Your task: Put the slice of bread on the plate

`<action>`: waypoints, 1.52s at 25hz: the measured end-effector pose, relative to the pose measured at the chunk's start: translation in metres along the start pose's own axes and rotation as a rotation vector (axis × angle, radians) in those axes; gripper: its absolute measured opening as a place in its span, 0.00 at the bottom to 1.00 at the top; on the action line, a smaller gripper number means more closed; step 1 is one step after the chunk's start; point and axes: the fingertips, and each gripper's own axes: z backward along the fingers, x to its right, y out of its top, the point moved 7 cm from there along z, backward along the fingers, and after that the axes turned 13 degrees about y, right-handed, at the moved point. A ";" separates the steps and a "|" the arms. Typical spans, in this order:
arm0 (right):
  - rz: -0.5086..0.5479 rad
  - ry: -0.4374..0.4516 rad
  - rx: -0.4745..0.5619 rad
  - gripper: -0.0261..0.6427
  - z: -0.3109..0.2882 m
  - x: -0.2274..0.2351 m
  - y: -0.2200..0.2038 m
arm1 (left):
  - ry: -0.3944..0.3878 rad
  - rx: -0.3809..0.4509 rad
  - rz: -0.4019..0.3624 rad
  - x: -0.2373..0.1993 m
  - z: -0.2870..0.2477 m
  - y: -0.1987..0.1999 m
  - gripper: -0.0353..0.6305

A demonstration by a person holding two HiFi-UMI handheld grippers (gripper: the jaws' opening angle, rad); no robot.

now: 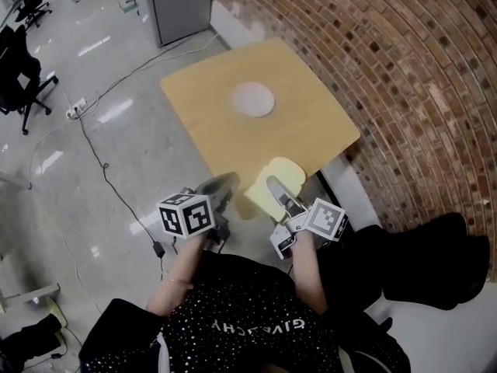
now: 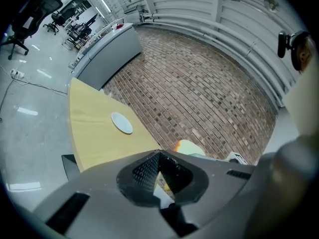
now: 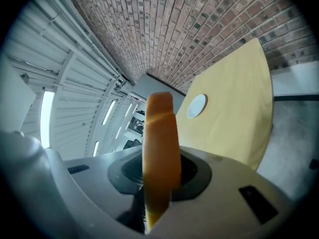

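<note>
The right tongs (image 1: 275, 189) grip the slice of bread (image 1: 290, 171); the plate (image 1: 254, 99) lies far across the table (image 1: 318, 119), slightly left; the left tongs (image 1: 225, 182) are narrow, empty.

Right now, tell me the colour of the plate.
White; the plate shows best in the head view.

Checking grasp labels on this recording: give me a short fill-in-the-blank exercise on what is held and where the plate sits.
1. The right hand-held gripper is shut on the ____.
2. The white plate, with nothing on it, lies on the yellow ____.
3. The wall beside the table is made of ____.
Missing words: slice of bread; table; brick.
</note>
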 end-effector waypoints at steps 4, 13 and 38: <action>-0.022 -0.019 0.016 0.19 -0.027 0.011 0.027 | -0.002 -0.037 -0.005 -0.009 -0.029 0.030 0.07; -0.086 -0.088 0.046 0.19 -0.093 0.047 0.078 | -0.011 -0.140 -0.030 -0.036 -0.102 0.094 0.07; -0.295 -0.189 -0.264 0.19 -0.270 0.200 0.199 | 0.006 -0.187 0.107 -0.120 -0.221 0.158 0.07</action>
